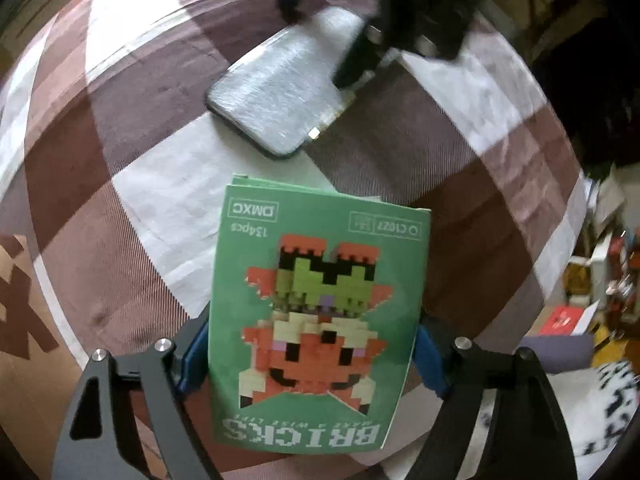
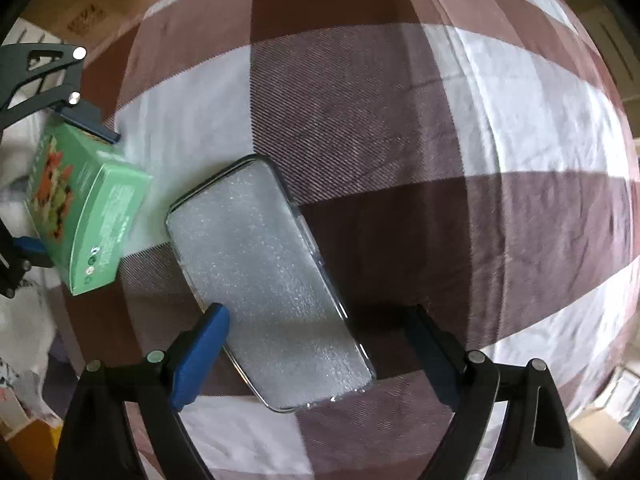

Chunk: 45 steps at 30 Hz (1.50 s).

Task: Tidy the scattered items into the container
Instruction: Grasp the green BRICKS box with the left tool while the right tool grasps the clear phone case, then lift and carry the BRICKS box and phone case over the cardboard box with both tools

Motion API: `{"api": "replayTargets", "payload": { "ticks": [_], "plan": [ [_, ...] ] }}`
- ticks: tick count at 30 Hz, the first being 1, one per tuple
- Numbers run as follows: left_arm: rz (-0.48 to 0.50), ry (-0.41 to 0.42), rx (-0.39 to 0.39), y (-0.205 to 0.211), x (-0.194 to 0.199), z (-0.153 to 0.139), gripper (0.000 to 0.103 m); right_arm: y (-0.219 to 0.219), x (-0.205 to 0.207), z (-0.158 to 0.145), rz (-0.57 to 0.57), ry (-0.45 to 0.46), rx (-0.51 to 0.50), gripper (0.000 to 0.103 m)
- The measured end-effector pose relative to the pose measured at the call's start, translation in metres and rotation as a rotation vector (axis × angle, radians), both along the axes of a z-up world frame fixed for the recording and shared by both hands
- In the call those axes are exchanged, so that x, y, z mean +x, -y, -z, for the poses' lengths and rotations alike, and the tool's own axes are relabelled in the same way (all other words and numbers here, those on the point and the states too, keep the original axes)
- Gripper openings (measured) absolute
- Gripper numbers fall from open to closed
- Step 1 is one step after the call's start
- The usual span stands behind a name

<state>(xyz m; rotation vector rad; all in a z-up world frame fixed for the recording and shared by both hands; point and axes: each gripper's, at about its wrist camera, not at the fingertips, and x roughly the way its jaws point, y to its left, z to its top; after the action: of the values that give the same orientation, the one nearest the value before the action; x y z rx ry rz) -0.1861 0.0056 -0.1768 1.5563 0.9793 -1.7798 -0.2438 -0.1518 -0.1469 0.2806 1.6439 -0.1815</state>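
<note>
Container nowhere in view (nothing stowed yet): left gripper (image 1: 314,354) clamps the green bricks box (image 1: 320,312); right gripper (image 2: 316,344), jaws apart, straddles the phone case (image 2: 268,280) beneath.

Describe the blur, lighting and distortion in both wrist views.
Left wrist view: the right gripper is smeared with motion blur, the green bricks box is sharp, and the checked cloth bulges from fisheye. Right wrist view: the box is slightly blurred, the clear phone case sparkles, and a shadow band crosses the cloth.
</note>
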Motion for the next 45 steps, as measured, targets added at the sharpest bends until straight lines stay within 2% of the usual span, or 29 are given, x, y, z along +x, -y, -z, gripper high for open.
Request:
{"api": "replayTargets", "payload": {
  "ticks": [6, 11, 15, 17, 18, 20, 25, 31, 33, 40, 42, 45],
  "plan": [
    [-0.021, 0.003, 0.002, 0.002, 0.005, -0.001, 0.083, -0.014, 0.01, -0.013, -0.009, 0.036, 0.062, 0.092],
    [-0.026, 0.01, -0.004, 0.003, 0.003, -0.001, 0.083, -0.028, 0.03, 0.002, -0.159, -0.077, -0.086, 0.094],
    [-0.028, 0.015, -0.007, 0.003, 0.002, -0.001, 0.083, -0.016, 0.043, 0.001, -0.092, -0.046, -0.059, 0.095],
    [-0.039, 0.013, -0.005, 0.003, 0.002, -0.002, 0.083, -0.013, 0.045, -0.003, -0.052, -0.028, -0.068, 0.092],
    [-0.049, 0.009, -0.002, 0.004, 0.003, -0.002, 0.083, -0.011, 0.045, -0.006, -0.018, -0.013, -0.073, 0.085],
    [-0.074, -0.003, 0.009, 0.007, 0.004, -0.003, 0.083, -0.005, 0.044, -0.011, 0.11, 0.004, -0.081, 0.081],
    [-0.1, -0.015, 0.008, 0.011, 0.004, -0.009, 0.083, 0.002, 0.037, -0.018, 0.438, 0.029, -0.078, 0.08],
    [-0.136, -0.026, 0.007, 0.017, 0.004, -0.021, 0.083, 0.002, 0.016, -0.03, 0.853, 0.127, -0.006, 0.079],
    [-0.15, -0.028, 0.011, 0.018, 0.004, -0.023, 0.083, -0.002, 0.011, -0.034, 0.959, 0.152, 0.0, 0.079],
    [-0.201, 0.021, 0.002, 0.021, 0.009, -0.03, 0.083, -0.02, 0.014, -0.055, 1.239, 0.154, -0.04, 0.079],
    [-0.204, 0.035, -0.008, 0.019, 0.005, -0.034, 0.083, -0.025, 0.02, -0.061, 1.293, 0.155, -0.058, 0.079],
    [-0.21, 0.035, -0.016, 0.013, 0.022, -0.041, 0.083, -0.031, 0.031, -0.072, 1.362, 0.17, -0.076, 0.078]
  ]
}}
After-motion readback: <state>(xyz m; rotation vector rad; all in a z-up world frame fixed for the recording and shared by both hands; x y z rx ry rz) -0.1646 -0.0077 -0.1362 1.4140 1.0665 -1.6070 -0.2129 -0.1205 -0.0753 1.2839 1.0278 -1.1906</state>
